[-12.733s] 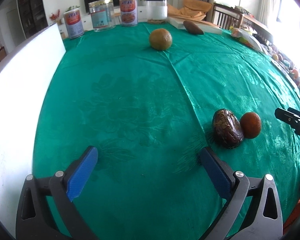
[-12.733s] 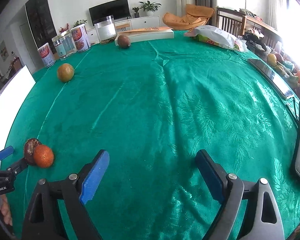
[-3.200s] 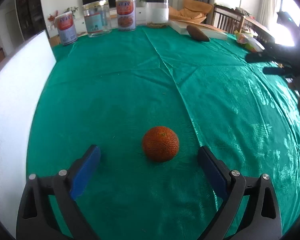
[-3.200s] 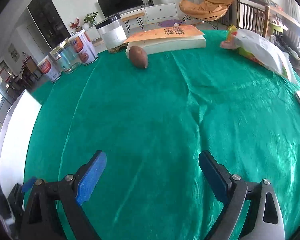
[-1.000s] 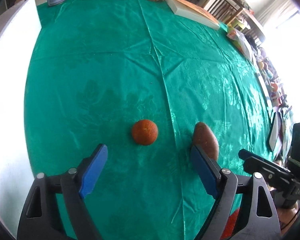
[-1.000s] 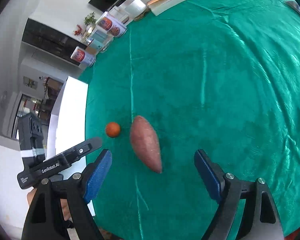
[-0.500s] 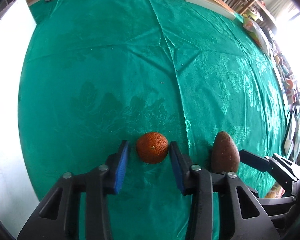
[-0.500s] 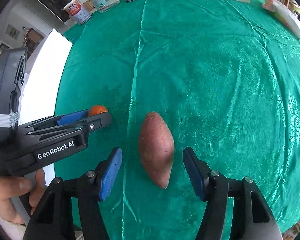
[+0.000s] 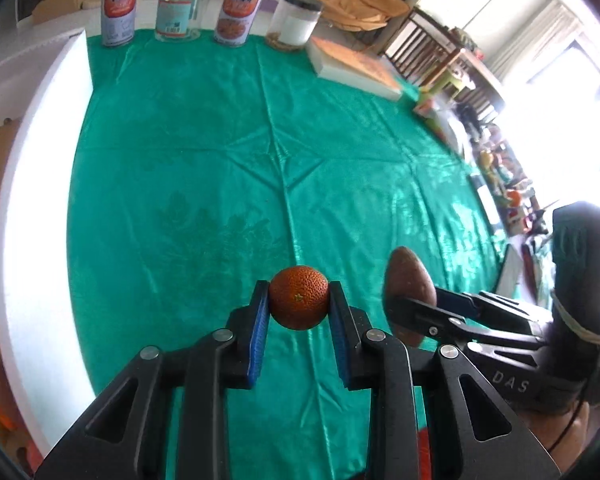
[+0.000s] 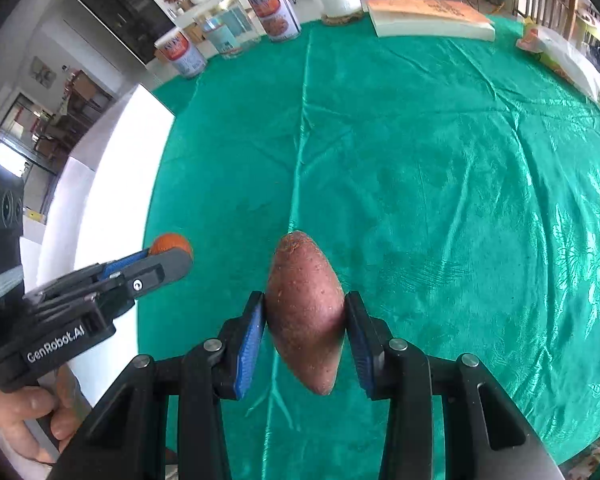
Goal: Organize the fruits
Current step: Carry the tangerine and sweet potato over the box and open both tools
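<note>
Orange (image 9: pixel 299 303) sits clamped in the left gripper (image 9: pixel 299 308); the right gripper (image 10: pixel 305 320), its jaws just closed, pinches a sweet potato (image 10: pixel 305 312), partly hidden behind that gripper's finger in the left view.

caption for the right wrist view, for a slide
Right gripper shut on a sweet potato above the green tablecloth.

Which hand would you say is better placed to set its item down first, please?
Probably the left: its tongs grip the small round orange. The right tongs pinch a long sweet potato overhanging both ends, likelier to tip.
</note>
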Available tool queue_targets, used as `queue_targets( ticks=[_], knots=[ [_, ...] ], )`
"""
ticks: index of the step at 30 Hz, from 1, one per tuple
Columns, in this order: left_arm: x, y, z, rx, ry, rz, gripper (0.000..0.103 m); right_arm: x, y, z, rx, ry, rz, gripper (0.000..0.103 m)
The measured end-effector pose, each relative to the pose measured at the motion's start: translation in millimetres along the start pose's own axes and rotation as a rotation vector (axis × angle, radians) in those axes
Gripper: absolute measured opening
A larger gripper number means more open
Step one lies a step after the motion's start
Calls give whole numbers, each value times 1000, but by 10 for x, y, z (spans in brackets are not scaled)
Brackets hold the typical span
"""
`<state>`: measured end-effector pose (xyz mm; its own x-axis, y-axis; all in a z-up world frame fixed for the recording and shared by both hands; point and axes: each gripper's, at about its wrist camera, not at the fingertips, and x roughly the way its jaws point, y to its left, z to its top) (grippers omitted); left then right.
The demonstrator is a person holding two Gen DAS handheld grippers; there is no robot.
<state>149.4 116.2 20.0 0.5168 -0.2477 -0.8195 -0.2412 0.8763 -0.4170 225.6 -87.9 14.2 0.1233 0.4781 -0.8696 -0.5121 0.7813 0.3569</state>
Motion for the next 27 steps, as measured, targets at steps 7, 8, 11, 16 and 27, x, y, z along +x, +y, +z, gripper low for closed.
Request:
queue_targets(
  ticks=[7, 8, 11, 16, 27],
  knots=[
    [-1497, 102, -45, 35, -175, -99, 28, -823, 1226, 97, -205, -107, 171, 40],
    [-1699, 178, -48, 38, -205, -77, 28, -815, 1453, 125, -231, -109, 196, 40],
    [-2107, 548, -86, 33, -255, 22, 29, -640, 2057, 156, -302, -76, 253, 40],
    [-2020, 1545, -236, -100, -216, 218, 29, 20, 2748, 40, -373, 42, 266, 40],
    [-854, 2467, -432, -219, 49, 321, 30, 1339, 3157, -396, -572, 241, -26, 41]
  ],
)
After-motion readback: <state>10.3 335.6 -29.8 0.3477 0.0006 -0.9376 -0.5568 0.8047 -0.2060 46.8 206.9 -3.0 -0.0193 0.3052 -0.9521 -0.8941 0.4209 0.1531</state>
